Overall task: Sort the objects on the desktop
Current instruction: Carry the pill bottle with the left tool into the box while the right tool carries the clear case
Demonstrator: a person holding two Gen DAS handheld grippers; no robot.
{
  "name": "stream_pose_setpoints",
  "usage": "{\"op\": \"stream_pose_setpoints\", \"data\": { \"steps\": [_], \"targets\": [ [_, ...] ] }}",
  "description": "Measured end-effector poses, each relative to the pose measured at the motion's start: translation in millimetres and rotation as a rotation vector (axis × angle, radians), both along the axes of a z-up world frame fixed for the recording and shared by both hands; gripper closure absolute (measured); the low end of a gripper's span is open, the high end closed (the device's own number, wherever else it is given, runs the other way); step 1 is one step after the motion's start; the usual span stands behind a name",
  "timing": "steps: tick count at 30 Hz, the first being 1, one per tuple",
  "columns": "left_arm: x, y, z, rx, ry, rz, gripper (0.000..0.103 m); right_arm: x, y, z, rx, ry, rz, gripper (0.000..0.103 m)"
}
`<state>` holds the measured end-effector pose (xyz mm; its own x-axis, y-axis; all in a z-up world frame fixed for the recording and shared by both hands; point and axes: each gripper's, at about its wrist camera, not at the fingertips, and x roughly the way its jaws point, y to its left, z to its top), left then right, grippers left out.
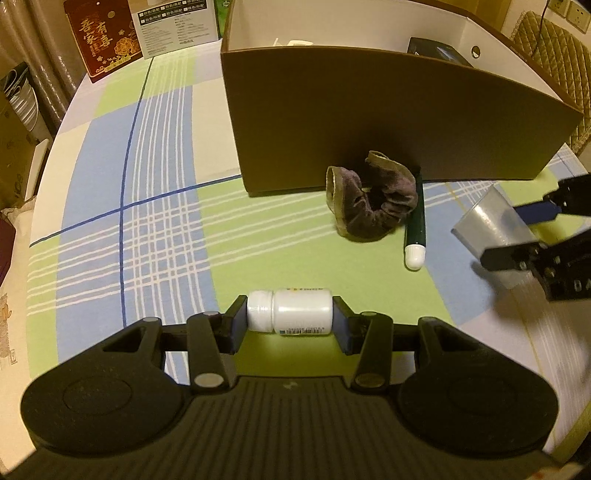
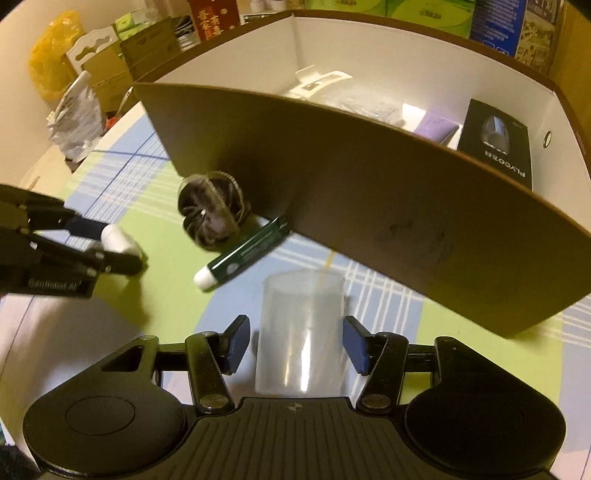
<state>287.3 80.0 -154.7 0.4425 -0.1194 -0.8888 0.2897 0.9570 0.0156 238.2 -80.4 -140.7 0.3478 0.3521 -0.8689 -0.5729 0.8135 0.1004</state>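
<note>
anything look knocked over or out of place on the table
Nothing is spilled or damaged. The white bottle lies on its side between the left gripper's fingers, and the green tube lies flat with one end against the cardboard box, beside a crumpled scrunchie.

A home is indicated, most likely a dining or living room. A round table [image 1: 110,206] is covered with a checked green, blue and white cloth. Beyond its far edge a red gift tin [image 1: 101,37] with gold Chinese characters is seen, with printed cartons [image 1: 173,26] beside it, a quilted chair back [image 1: 550,40] and a wall socket [image 1: 578,14].
</note>
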Motion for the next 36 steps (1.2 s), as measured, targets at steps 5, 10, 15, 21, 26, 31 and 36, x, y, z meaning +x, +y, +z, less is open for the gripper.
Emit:
{"op": "stream_pose_setpoints", "data": {
  "steps": [5,10,15,21,26,31,36],
  "targets": [
    [2.4,-1.8,-1.5,-0.019,0.003,0.000,0.061,-0.5,5.0,0.0,-0.007,-0.004,0.007,0.055],
    [4.5,-4.7,-2.7,-0.028,0.004,-0.005,0.061,-5.8,6.6,0.0,-0.016,0.003,0.022,0.055],
    [5.6,-8.1,-3.9,-0.018,0.000,-0.011,0.061,-7.5,14.6,-4.9,-0.061,-0.019,0.032,0.053],
    [6.5,-13.3,-3.9,-0.013,-0.004,-0.027,0.061,-11.3,19.0,-8.9,-0.092,-0.025,0.021,0.054],
    [2.7,-15.0,-3.0,-0.022,0.001,-0.036,0.061,-13.9,15.1,-5.0,-0.083,-0.002,0.008,0.054],
    [-3.0,-16.5,-0.3,-0.022,0.000,-0.046,0.061,-18.5,10.4,4.9,-0.059,-0.001,-0.006,0.054],
    [-7.8,-17.5,10.9,-0.033,-0.023,-0.059,0.061,-20.4,2.3,18.2,-0.025,-0.009,-0.015,0.054]
  ]
}}
